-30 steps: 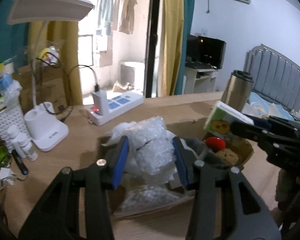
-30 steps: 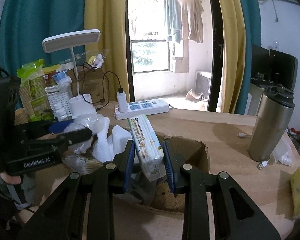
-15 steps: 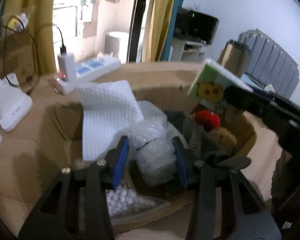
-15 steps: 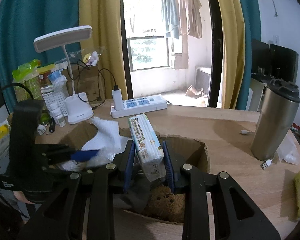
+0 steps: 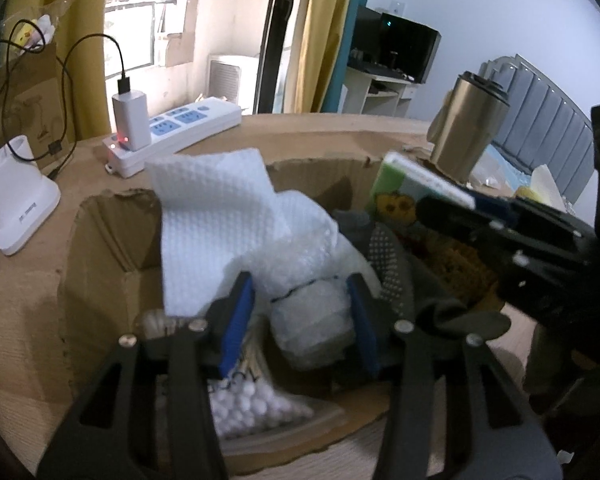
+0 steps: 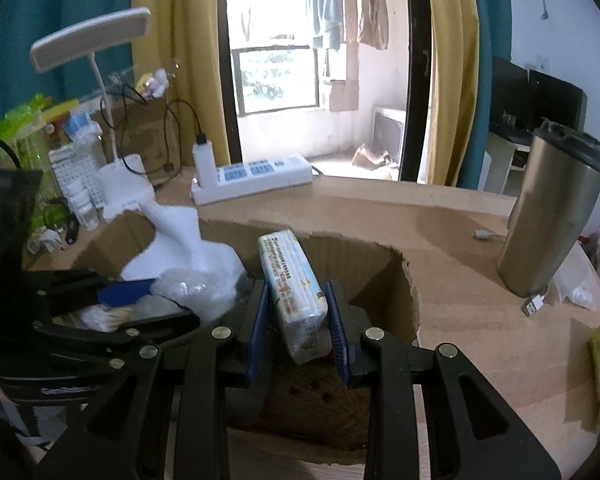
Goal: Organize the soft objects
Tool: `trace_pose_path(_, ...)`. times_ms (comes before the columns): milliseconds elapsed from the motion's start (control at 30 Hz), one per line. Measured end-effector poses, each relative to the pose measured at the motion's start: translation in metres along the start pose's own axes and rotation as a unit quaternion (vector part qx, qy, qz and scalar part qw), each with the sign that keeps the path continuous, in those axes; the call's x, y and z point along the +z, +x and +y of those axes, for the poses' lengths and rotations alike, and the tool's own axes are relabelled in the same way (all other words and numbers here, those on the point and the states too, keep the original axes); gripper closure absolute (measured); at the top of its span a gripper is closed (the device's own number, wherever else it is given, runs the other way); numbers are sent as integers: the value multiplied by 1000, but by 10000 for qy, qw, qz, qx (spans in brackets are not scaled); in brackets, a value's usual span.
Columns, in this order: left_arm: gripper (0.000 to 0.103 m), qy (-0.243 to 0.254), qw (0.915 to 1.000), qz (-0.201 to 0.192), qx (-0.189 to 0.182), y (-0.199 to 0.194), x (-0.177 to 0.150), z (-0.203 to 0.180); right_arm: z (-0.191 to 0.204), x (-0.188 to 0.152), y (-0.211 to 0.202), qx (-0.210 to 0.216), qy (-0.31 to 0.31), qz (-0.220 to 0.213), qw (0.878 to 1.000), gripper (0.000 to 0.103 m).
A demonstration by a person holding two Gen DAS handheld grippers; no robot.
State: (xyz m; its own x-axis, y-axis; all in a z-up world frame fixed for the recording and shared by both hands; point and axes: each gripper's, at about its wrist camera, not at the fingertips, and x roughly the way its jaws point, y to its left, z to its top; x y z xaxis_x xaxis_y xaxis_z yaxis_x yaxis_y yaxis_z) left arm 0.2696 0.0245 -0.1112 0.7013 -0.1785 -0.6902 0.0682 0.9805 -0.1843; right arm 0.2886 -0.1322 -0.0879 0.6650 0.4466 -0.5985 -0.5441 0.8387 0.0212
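Note:
An open cardboard box (image 5: 100,264) sits on the wooden table and holds soft things. My left gripper (image 5: 300,320) is down inside the box, shut on a roll of bubble wrap (image 5: 312,316). White foam sheet (image 5: 216,220), a grey dotted sock (image 5: 392,268), a brown plush (image 5: 460,264) and a bag of cotton balls (image 5: 252,404) lie in the box. My right gripper (image 6: 296,316) is shut on a tissue pack (image 6: 294,292), held over the box (image 6: 364,252) above the brown plush (image 6: 316,392). The left gripper shows at the left in the right wrist view (image 6: 132,292).
A white power strip (image 6: 256,178) with charger and a desk lamp base (image 5: 16,204) stand behind the box. A steel tumbler (image 6: 552,212) stands at the right, with a USB plug (image 6: 534,306) by it. Small bottles and packets (image 6: 72,184) crowd the far left.
My left gripper has dropped forward and down into the box with the bubble wrap. My right gripper has lowered the tissue pack towards the box.

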Motion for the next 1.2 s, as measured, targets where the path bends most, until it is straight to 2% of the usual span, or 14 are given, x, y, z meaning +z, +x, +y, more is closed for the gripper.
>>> trace_pose_path(233, 51, 1, 9999, -53, 113, -7, 1, -2, 6, -3, 6, 26, -86, 128, 9999, 72)
trace_pose_path(333, 49, 2, 9999, -81, 106, -11, 1, -1, 5, -3, 4, 103, -25, 129, 9999, 69)
trace_pose_path(467, 37, -24, 9998, -158, 116, -18, 0, 0, 6, -2, -2, 182, -24, 73, 9998, 63)
trace_pose_path(600, 37, -24, 9996, -249, 93, -28, -1, -1, 9, 0, -9, 200, -37, 15, 9998, 61)
trace_pose_path(800, 36, 20, 9987, -473, 192, -42, -2, -3, 12, 3, -23, 171, -41, -109, 9998, 53)
trace_pose_path(1133, 35, -91, 9949, -942, 335, -83, -5, -2, 18, 8, -52, 87, -67, -287, 9995, 50)
trace_pose_path(1200, 29, -103, 9939, -1039, 352, -93, -6, -4, 20, 9, -59, 77, -88, -338, 9994, 49)
